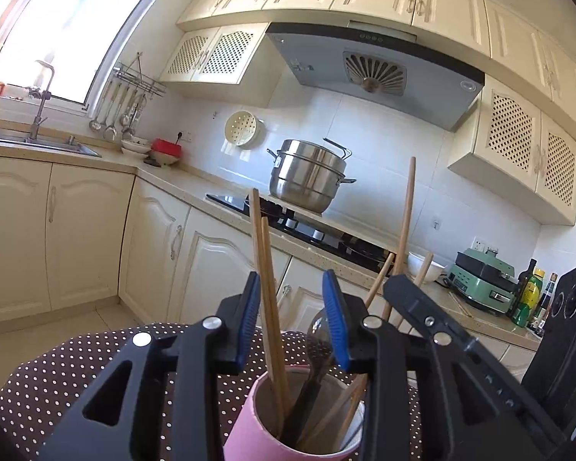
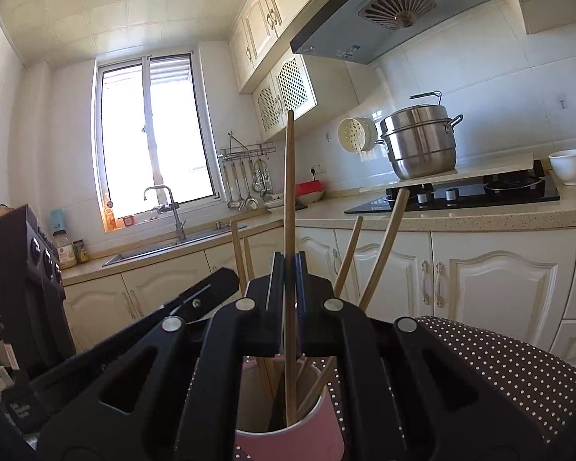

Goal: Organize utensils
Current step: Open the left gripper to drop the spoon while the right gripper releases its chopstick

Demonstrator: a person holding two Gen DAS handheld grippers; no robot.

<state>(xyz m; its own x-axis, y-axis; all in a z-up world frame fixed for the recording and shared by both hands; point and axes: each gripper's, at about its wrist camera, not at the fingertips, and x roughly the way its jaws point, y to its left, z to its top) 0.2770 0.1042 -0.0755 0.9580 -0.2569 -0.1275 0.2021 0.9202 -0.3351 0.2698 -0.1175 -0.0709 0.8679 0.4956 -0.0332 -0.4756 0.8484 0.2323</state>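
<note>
Seemingly parted, the left gripper point(image 1: 293, 320) shows its blue pads standing apart in the left wrist view, with a pair of chopsticks point(image 1: 267, 288) rising between them, close to the left-hand pad; whether that pad touches them is hard to tell. Just below its tips stands the pink cup point(image 1: 249, 418), cut off by the frame's lower edge, with a dark utensil and more sticks inside that are partly hidden by the fingers. To its right the other gripper's black arm crosses in front of a taller chopstick point(image 1: 405, 226). Under the cup lies a brown dotted cloth point(image 1: 57, 376); beyond the tips are cream cabinets, a hob and a steel pot point(image 1: 307, 176). In the right wrist view, the right gripper point(image 2: 290, 265) has its jaws pressed together on one upright chopstick point(image 2: 289, 192), whose lower end reaches into the pink cup point(image 2: 288, 443) directly beneath. Other sticks lean out to its right. Far ahead sit the sink point(image 2: 172, 242) and a bright window.
</note>
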